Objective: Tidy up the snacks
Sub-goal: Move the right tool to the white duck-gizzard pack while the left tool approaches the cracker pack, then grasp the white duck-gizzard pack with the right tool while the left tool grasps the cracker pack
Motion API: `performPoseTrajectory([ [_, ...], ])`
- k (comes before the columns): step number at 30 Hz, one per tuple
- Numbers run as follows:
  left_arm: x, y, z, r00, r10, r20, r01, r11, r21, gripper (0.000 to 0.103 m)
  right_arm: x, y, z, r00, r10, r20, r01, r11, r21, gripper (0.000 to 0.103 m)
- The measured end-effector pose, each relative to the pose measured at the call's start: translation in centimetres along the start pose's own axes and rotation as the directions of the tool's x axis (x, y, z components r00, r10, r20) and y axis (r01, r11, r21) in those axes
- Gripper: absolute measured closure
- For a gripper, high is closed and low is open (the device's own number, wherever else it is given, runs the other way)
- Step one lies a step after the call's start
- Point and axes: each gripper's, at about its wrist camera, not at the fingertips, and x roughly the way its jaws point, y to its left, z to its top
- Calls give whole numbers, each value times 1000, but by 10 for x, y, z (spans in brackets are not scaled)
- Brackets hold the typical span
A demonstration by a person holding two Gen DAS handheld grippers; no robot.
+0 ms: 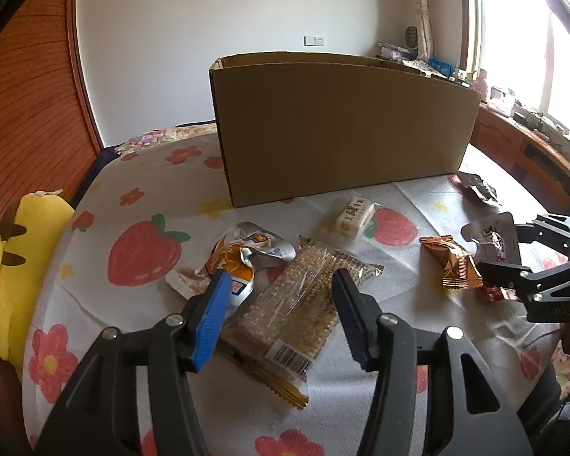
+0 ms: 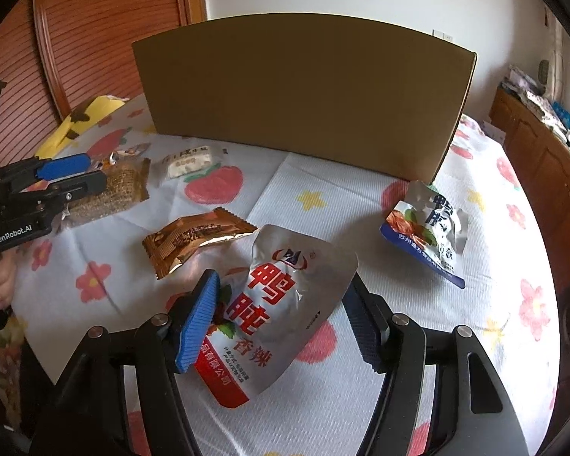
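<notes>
We tilt both grippers downward; left gripper [image 1: 281, 300] jaws straddle a crinkly clear cracker pack [image 1: 292, 311]; right gripper [image 2: 285, 315] jaws straddle a shiny foil pouch [image 2: 285, 304], unpinched.

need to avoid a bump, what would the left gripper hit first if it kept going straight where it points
Most likely the long sesame bar packet, lying between the open fingers of the left gripper. Beyond it stands the cardboard box; depth is hard to judge.

The cardboard box [image 1: 342, 121] is matt brown paperboard, smooth-faced. The bedsheet [image 2: 323, 190] under the snacks is soft printed cloth with a fine ribbed weave. At lower centre of the right wrist view, the silver pouch [image 2: 285, 296] is crinkled glossy foil; the bronze wrapper [image 2: 193, 239] shines too. The clear-wrapped bar [image 1: 300, 304] shows glossy film. The cabinet door [image 2: 106, 38], upper left, is slatted varnished wood.
</notes>
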Motion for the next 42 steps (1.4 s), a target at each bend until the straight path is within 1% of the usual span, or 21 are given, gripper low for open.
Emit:
performPoseTrajectory([
  [3, -1, 4, 2, 999, -38, -9, 38, 999, -17, 48, 1, 1, 1, 1000, 1, 1, -1, 1000, -12, 35],
  [5, -4, 3, 2, 999, -43, -8, 42, 999, -10, 47, 1, 2, 1, 1000, 0, 2, 0, 1000, -13, 35],
  [8, -7, -5, 4, 997, -68, -22, 69, 997, 44, 47, 1, 1, 1, 1000, 0, 2, 0, 1000, -13, 35],
  [12, -6, -14, 6, 997, -66, -49, 71, 993, 93, 46, 1, 1, 1, 1000, 1, 3, -1, 1000, -14, 35],
  [16, 4, -19, 7, 994, -52, -93, 63, 990, 123, 45, 1, 1, 0, 1000, 4, 4, -4, 1000, -15, 35],
  [22, 15, -22, 8, 991, -9, -136, 33, 985, 172, 43, 0, 0, 0, 1000, 7, 7, -7, 1000, -21, 35],
  [26, 18, -28, 6, 990, 21, -141, 9, 978, 207, 38, 0, 0, 0, 1000, 10, 8, -9, 1000, -21, 35],
  [28, 18, -30, 5, 990, 33, -134, -3, 976, 218, 38, 0, 0, 0, 1000, 11, 8, -11, 1000, -22, 35],
  [34, 19, -30, 6, 991, 22, -133, 5, 979, 202, 37, 0, 0, 0, 1000, 11, 8, -11, 1000, -23, 35],
  [39, 15, -32, 5, 987, 2, -158, 32, 976, 214, 47, 0, 0, 0, 1000, 11, 8, -10, 1000, -22, 35],
  [41, 13, -34, 4, 984, -19, -175, 58, 974, 217, 54, 1, 0, 0, 1000, 11, 8, -11, 1000, -22, 35],
  [42, 12, -34, 3, 983, -25, -182, 65, 975, 213, 54, 1, 0, 0, 1000, 11, 8, -10, 1000, -22, 35],
])
